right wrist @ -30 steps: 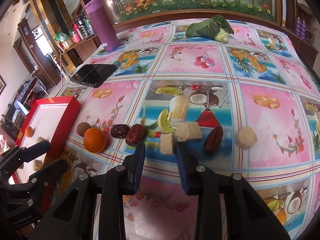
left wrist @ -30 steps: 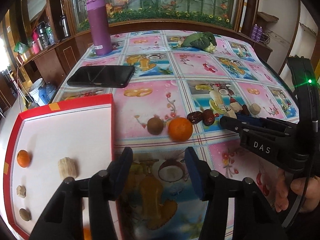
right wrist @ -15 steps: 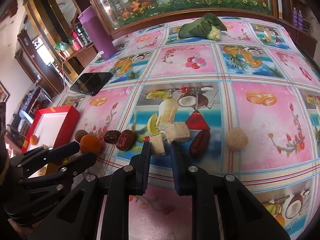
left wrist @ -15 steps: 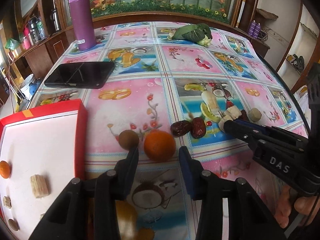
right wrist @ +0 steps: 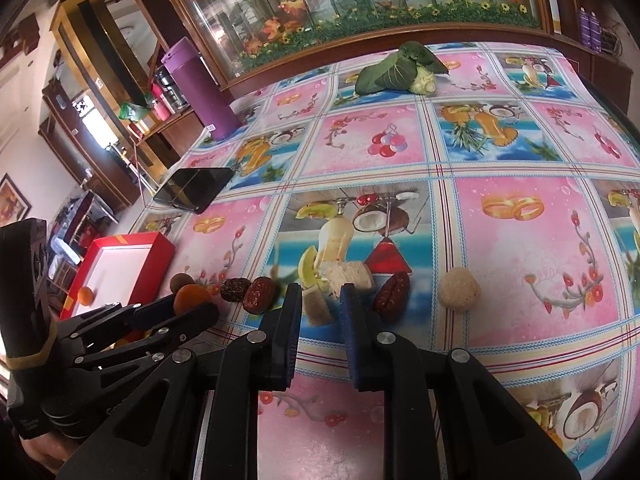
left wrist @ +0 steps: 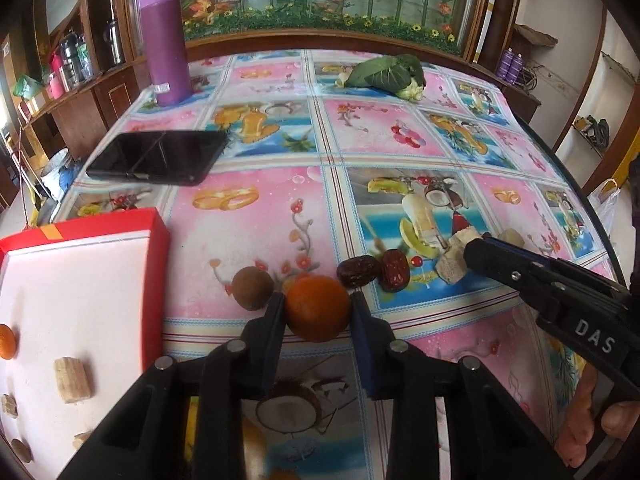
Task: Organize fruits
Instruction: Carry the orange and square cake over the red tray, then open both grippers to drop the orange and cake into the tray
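My left gripper (left wrist: pixel 317 302) has its two fingers on either side of an orange (left wrist: pixel 318 308) on the tablecloth, touching or nearly touching it. A brown round fruit (left wrist: pixel 253 288) lies just left of it, two red dates (left wrist: pixel 374 270) to the right. My right gripper (right wrist: pixel 321 294) is open around a pale cut piece (right wrist: pixel 316 307), with another pale piece (right wrist: pixel 350 276), a date (right wrist: pixel 393 290) and a beige ball (right wrist: pixel 459 290) close by. The red tray (left wrist: pixel 156 236) at left holds a small orange (left wrist: pixel 6 342) and pale pieces (left wrist: pixel 72 378).
A black phone (left wrist: pixel 158 160) lies behind the tray. A purple bottle (left wrist: pixel 164 40) stands at the far left and a leafy vegetable (left wrist: pixel 386 74) lies at the far side. The table edge curves along the right.
My left gripper has moved forward from beside the tray and narrowed around the orange. My right gripper has moved forward over the pale piece and narrowed.
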Action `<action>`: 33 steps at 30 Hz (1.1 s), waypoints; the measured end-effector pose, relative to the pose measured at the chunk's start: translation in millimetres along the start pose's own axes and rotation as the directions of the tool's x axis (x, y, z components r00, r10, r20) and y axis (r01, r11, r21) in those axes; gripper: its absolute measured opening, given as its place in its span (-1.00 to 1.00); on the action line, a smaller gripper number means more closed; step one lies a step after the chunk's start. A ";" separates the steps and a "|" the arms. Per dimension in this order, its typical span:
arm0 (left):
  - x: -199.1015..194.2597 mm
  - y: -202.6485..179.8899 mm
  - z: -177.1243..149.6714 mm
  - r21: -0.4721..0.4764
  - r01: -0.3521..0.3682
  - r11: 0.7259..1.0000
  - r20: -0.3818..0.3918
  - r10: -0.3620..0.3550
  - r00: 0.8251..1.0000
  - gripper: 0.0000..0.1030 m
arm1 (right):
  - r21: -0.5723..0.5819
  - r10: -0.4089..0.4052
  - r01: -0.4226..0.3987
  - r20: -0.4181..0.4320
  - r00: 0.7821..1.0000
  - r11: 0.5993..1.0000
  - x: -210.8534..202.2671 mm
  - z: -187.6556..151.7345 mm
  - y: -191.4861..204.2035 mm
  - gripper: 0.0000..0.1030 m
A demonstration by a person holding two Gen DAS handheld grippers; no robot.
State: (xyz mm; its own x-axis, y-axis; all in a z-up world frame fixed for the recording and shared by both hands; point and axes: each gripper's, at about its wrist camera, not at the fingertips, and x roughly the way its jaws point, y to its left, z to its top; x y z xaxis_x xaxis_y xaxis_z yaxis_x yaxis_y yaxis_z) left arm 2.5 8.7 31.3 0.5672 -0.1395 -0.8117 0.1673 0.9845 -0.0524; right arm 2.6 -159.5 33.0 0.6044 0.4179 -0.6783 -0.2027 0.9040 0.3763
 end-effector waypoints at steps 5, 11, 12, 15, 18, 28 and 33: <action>-34.4 17.0 -3.8 -0.002 -0.022 1.000 0.066 0.022 0.998 -0.33 | -0.035 0.039 -0.039 -0.003 0.999 0.999 2.3 -3.2 18.3 -0.63; -71.7 70.3 -19.3 -0.065 -0.126 0.990 0.116 0.133 0.984 -0.33 | -0.121 0.110 -0.113 -0.031 0.993 0.986 10.0 -8.8 78.2 -0.63; -76.7 81.0 -23.5 -0.081 -0.143 0.986 0.120 0.152 0.981 -0.33 | -0.133 0.130 -0.135 -0.040 0.991 0.982 11.9 -9.5 90.1 -0.64; -87.7 112.5 -36.1 -0.131 -0.189 0.973 0.116 0.204 0.972 -0.33 | -0.188 0.169 -0.179 -0.067 0.983 0.966 18.1 -12.5 129.7 -0.64; -94.4 139.8 -49.3 -0.177 -0.228 0.958 0.106 0.248 0.963 -0.33 | -0.233 0.202 -0.220 -0.098 0.975 0.947 25.8 -15.5 167.2 -0.64; -92.5 178.1 -78.7 -0.220 -0.295 0.930 0.063 0.316 0.947 -0.33 | -0.317 0.161 -0.232 -0.235 0.959 0.920 68.5 -41.5 233.6 -0.64; -88.3 186.7 -86.9 -0.224 -0.304 0.926 0.044 0.321 0.946 -0.33 | -0.320 0.126 -0.208 -0.259 0.958 0.924 76.5 -50.6 232.4 -0.64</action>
State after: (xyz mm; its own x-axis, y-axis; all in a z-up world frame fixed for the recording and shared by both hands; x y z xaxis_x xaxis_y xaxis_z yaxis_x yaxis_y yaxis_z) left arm -86.4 214.0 42.7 0.6255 0.1793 -0.7593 -0.1984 0.9778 0.0674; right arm -37.2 87.1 36.7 0.3542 0.5370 -0.7656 -0.5595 0.7777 0.2867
